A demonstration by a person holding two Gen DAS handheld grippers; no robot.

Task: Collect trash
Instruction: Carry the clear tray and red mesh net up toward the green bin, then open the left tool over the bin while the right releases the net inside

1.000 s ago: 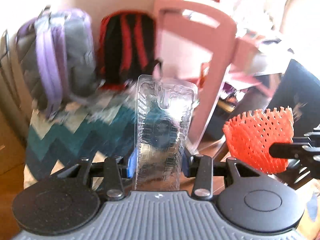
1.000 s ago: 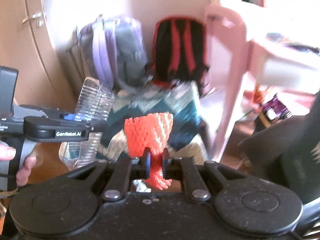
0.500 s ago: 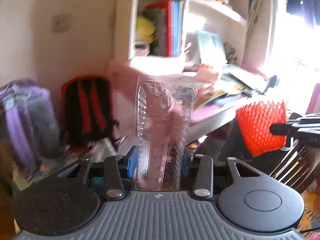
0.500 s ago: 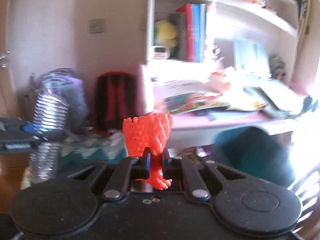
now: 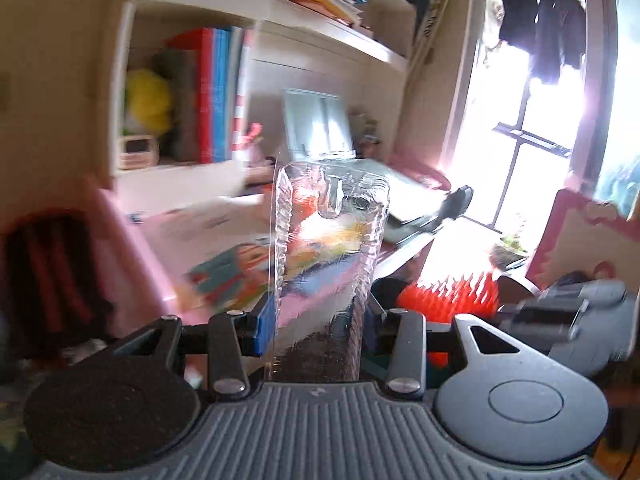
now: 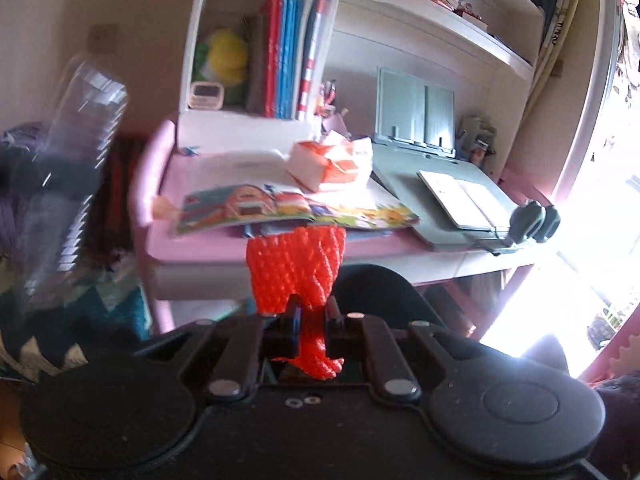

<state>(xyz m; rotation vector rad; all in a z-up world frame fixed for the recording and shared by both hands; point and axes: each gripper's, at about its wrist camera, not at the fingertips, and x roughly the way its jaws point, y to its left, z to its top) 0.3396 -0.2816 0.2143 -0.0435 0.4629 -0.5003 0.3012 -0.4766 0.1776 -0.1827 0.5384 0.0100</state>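
Note:
My left gripper (image 5: 320, 326) is shut on a clear crushed plastic bottle (image 5: 328, 264) that stands upright between its blue pads. My right gripper (image 6: 312, 318) is shut on an orange foam fruit net (image 6: 298, 270), which sticks up above the jaws and hangs a little below them. In the left wrist view the orange net (image 5: 452, 294) and the grey body of the right gripper show at the lower right. The right wrist view catches the clear bottle (image 6: 68, 184) at the far left, blurred. Both grippers are in the air, facing a pink desk (image 6: 360, 246).
The pink desk carries a picture book (image 6: 288, 206), an orange-and-white crumpled wrapper (image 6: 332, 162), a grey book stand and an open notebook. White shelves with books (image 6: 288, 56) rise behind it. A dark chair back (image 6: 380, 292) stands in front. Backpacks (image 5: 44, 280) lean at the left; a bright window (image 5: 512, 152) is at the right.
Both grippers rose and swung right with their loads: the view went from the backpacks and zigzag blanket low down to the desk top, shelves and window. Grips unchanged.

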